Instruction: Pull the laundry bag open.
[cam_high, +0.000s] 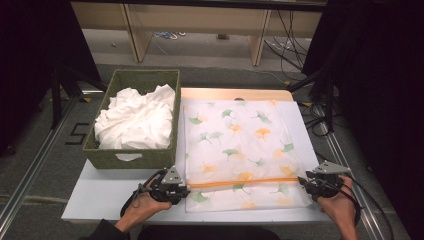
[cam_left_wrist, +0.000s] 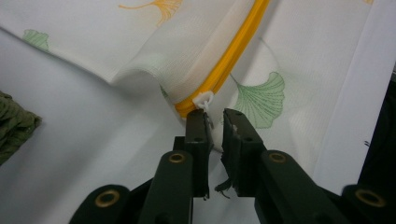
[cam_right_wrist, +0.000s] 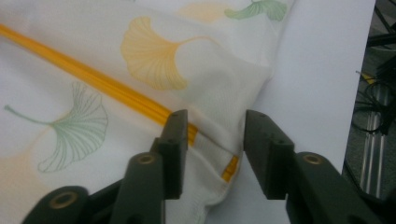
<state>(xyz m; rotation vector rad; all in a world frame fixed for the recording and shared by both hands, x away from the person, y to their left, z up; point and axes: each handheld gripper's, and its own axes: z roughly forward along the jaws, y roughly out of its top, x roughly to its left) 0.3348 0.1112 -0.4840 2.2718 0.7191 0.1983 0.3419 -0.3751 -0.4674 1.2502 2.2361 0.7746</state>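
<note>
High view has the mesh laundry bag (cam_high: 240, 150) with the ginkgo print lying flat on the white board (cam_high: 100, 197), just right of the green wicker basket (cam_high: 131, 157) that's stuffed with white laundry (cam_high: 134, 120). The orange zipper (cam_high: 242, 182) runs across the bag near the person's edge, and there's a gripper at each end of it: left gripper (cam_high: 186, 189) at the left end, right gripper (cam_high: 303, 181) at the right corner. In the left gripper view the jaws sit only a sliver apart, right behind the little white zipper pull (cam_left_wrist: 203, 99); one tip is touching or nearly touching it, but nothing's really pinched. In the right gripper view the right gripper (cam_right_wrist: 212, 135) is about half open, straddling the bunched corner of the bag where the zipper ends, pads not pressing on the fabric. So my read is this is the setup for working the zipper. To do it well, I'd clamp the right one firmly on that corner first, so the bag can't slide or bunch, then nudge the left one forward until the pull tab is properly between the pads, not just the mesh. Pull straight along the zipper line and keep it low to the board. Biggest risk is grabbing mesh along with the tab and jamming the slider.
</note>
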